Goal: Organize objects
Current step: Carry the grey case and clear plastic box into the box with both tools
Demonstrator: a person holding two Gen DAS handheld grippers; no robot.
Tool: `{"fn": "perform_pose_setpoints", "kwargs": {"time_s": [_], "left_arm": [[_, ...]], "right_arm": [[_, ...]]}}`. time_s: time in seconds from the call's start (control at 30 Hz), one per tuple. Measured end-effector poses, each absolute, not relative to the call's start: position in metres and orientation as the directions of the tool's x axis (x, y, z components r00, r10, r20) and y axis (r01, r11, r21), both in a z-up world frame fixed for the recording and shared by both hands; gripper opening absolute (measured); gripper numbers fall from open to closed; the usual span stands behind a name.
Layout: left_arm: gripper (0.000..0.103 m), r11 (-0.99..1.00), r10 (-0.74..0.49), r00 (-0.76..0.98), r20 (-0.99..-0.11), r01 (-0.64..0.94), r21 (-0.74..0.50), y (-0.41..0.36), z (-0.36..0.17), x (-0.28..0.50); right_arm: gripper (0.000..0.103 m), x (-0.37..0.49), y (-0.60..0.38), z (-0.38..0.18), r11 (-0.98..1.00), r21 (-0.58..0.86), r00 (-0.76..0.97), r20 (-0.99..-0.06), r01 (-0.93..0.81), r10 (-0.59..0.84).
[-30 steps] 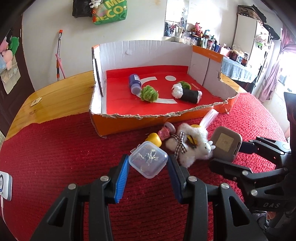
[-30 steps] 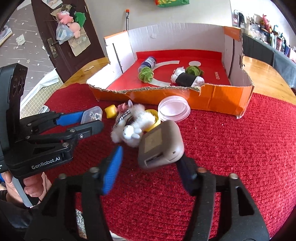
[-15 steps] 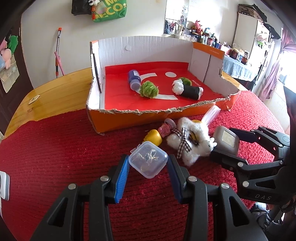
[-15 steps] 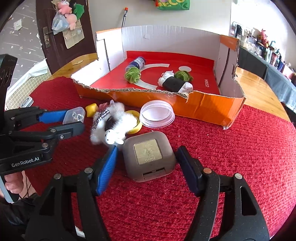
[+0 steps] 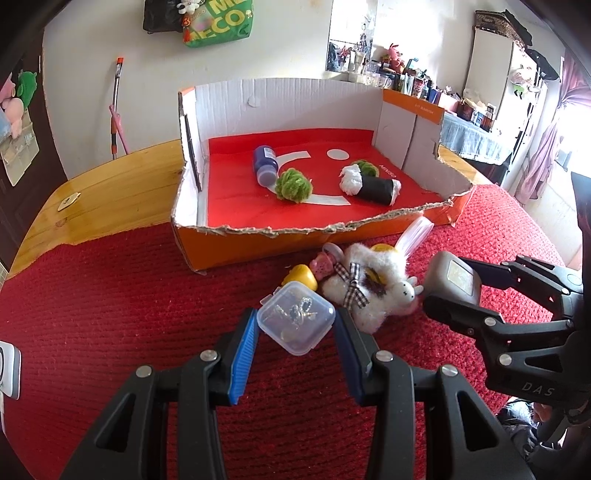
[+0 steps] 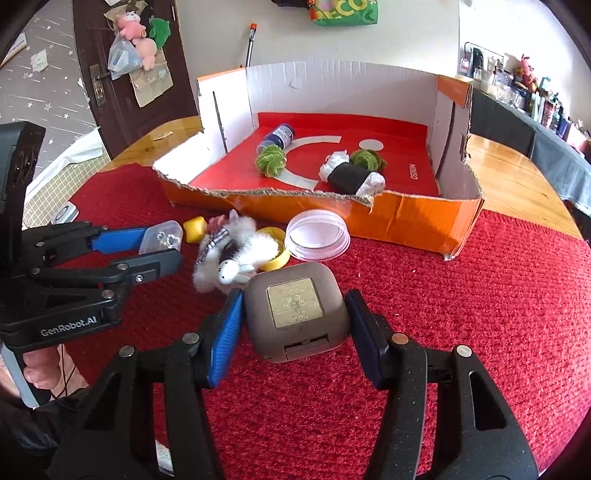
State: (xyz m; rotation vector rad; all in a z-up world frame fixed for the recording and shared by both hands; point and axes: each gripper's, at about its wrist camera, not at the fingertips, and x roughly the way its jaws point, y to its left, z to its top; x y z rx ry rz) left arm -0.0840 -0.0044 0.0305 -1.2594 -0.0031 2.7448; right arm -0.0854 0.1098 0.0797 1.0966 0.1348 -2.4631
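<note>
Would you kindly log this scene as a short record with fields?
Left tool: shut on clear box
Right tool: jaws have just been closing, pads on grey case
In cardboard box: blue bottle, two green pompoms, black-and-white roll
On red mat: white plush, yellow piece, pink lid

Domestic living space: wooden worktop (image 5: 110, 192) partly covered by a red knitted cloth (image 6: 498, 295), dark door (image 6: 122, 74) hung with plush toys (image 6: 135, 33), green shopping bag (image 5: 221, 22) on the wall, cluttered shelves (image 5: 406, 74) behind
</note>
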Motion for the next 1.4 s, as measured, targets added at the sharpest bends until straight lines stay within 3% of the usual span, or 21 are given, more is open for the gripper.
{"fn": "perform_pose_setpoints", "kwargs": {"time_s": [1.4], "left_arm": [[0.044,-0.988,0.137,-0.701,-0.700,-0.144,-0.049,0.000,0.075,-0.110]], "right_arm": [[0.054,-0.105,0.110,0.126,-0.862,0.139,-0.591,-0.675,0.487,-0.442]]}}
